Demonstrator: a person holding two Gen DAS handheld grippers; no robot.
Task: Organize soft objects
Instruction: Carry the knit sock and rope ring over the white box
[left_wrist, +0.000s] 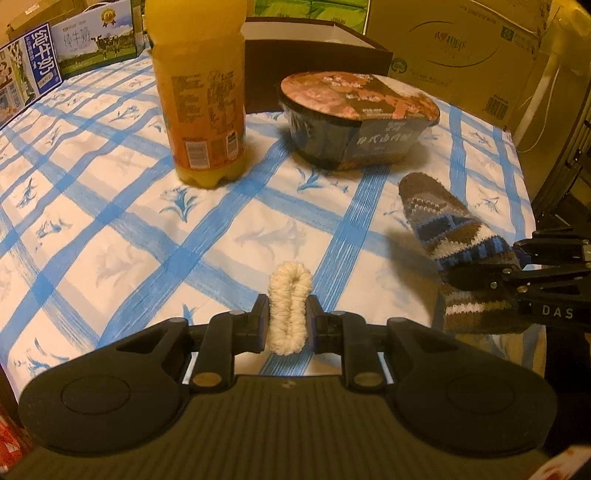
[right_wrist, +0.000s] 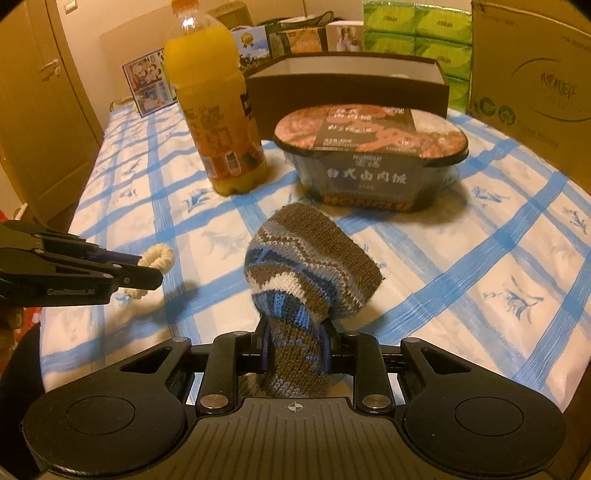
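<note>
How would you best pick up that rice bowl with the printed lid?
Grip the rice bowl across its narrow width just under the overhanging lid rim, coming from the near side. Its walls taper downward, so the rim would likely stop fingers slipping. Both the left gripper and right gripper are currently full.

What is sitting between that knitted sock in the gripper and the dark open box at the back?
The meal bowl stands directly between the sock, clamped in the right gripper, and the dark box. The orange juice bottle stands left of that line.
</note>
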